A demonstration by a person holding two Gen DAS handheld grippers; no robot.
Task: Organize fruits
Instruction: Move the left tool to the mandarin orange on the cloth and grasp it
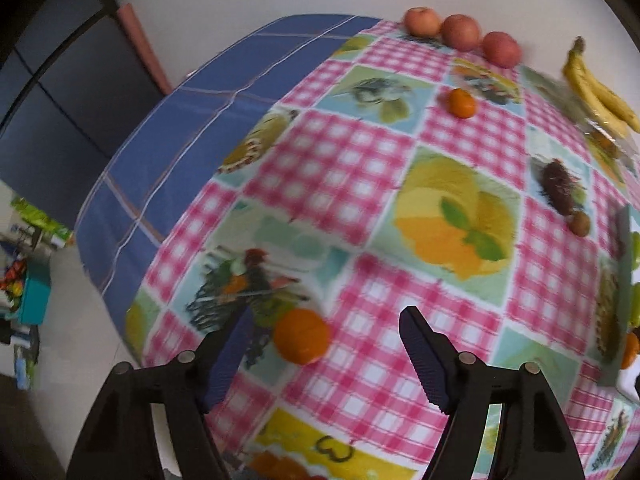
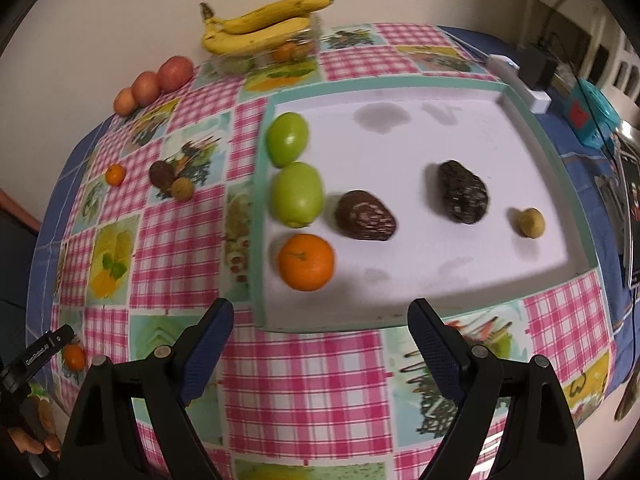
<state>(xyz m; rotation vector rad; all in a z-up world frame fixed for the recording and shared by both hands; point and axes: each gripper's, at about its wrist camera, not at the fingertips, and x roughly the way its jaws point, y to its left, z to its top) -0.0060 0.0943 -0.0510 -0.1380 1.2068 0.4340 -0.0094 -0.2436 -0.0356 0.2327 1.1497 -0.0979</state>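
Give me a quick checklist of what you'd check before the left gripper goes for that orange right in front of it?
1. Left gripper open: ok, its jaws stand wide apart.
2. Orange lined up: not ok, it lies nearer the left finger than centre.
3. Nothing crowding the orange: ok, only tablecloth around it.
4. Free room in the tray: ok, bare white floor beside the tray orange and green fruits.
5. Right gripper out of the way: ok, open and holding nothing, short of the tray.
6. Sharp view: not ok, the left wrist picture is blurred.
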